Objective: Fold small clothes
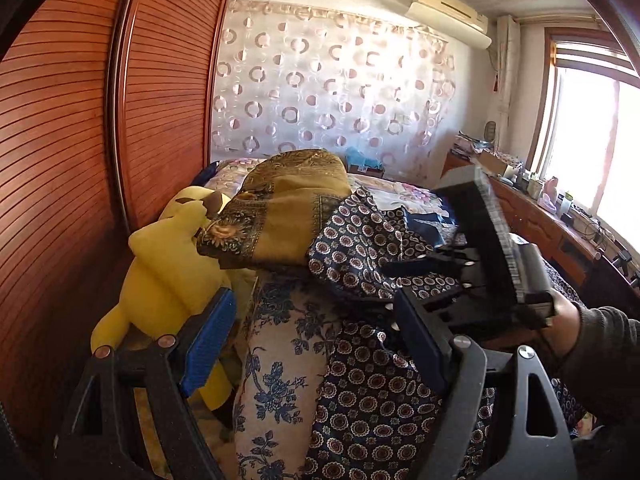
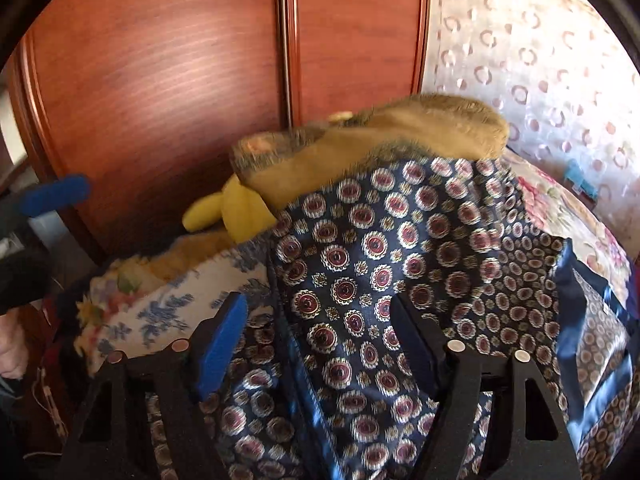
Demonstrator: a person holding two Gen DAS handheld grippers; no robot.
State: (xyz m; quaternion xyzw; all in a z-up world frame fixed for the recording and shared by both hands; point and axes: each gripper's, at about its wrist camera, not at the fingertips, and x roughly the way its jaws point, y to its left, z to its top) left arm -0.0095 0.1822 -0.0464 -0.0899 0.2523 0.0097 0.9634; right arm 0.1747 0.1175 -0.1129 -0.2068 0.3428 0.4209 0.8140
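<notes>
Both tongs are open and hold nothing: the left gripper [image 1: 316, 336] and right gripper [image 2: 320, 344] hang over the dark blue patterned cloth [image 2: 360, 264] beside a yellow plush toy [image 1: 160, 276].

Two grippers: left [image 1: 316, 340], right [image 2: 320, 336]. One navy medallion garment [image 2: 360, 264] across bed's near edge. One blue floral cloth [image 1: 276, 360] beside it. One mustard blanket [image 1: 288, 208], piled mid-bed. One yellow plush [image 1: 168, 264], bed's left edge. Two wardrobe doors [image 1: 60, 140]. One air conditioner [image 1: 452, 12]. One window [image 1: 592, 140].
</notes>
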